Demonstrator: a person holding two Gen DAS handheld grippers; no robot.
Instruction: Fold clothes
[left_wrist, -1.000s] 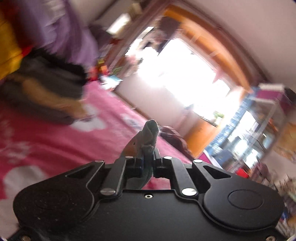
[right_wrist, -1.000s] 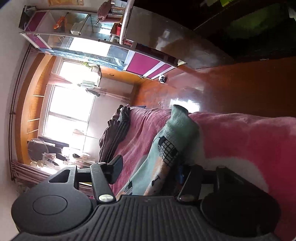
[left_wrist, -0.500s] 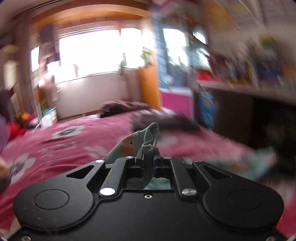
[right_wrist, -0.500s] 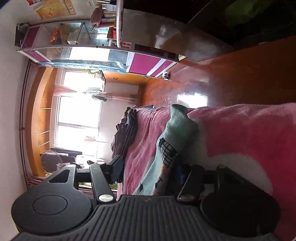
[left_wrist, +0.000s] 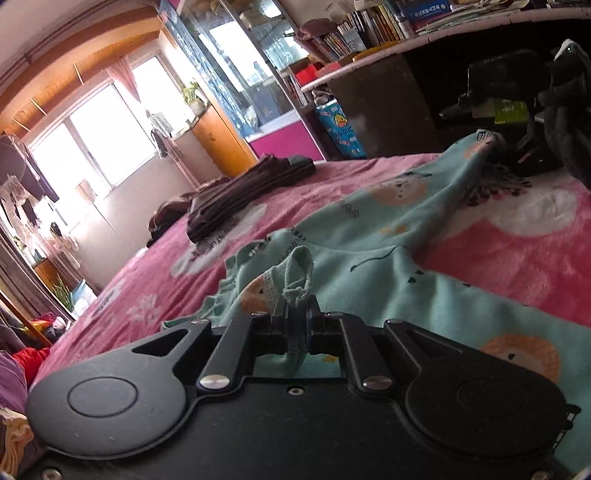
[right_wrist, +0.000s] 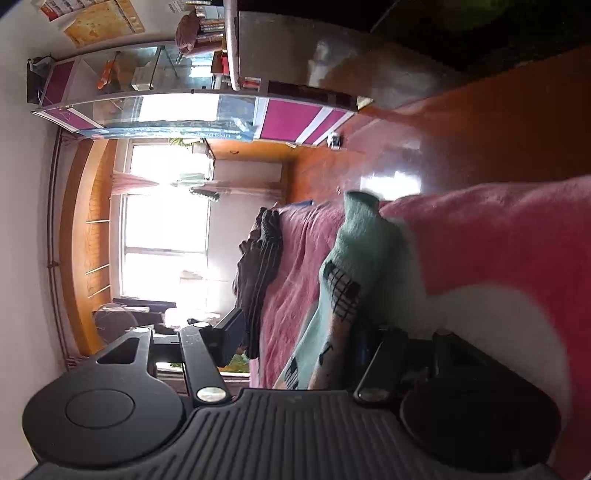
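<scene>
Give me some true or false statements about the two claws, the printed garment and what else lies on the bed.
1. The left claw is shut on the teal printed garment. True.
2. The right claw is clamped shut. False: its jaws stand apart, the garment between them.
3. The pink blanket lies under the garment. True.
4. The dark brown clothes rest on the teal garment. False: they lie apart, farther toward the window.

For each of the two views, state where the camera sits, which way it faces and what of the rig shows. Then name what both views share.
Left wrist: sits behind the left gripper, low over the bed, facing the window; gripper shut on the teal garment.
Right wrist: sits behind the right gripper, rolled sideways at the bed edge, jaws open around the garment.
Shared: garment, pink blanket, dark folded clothes.
</scene>
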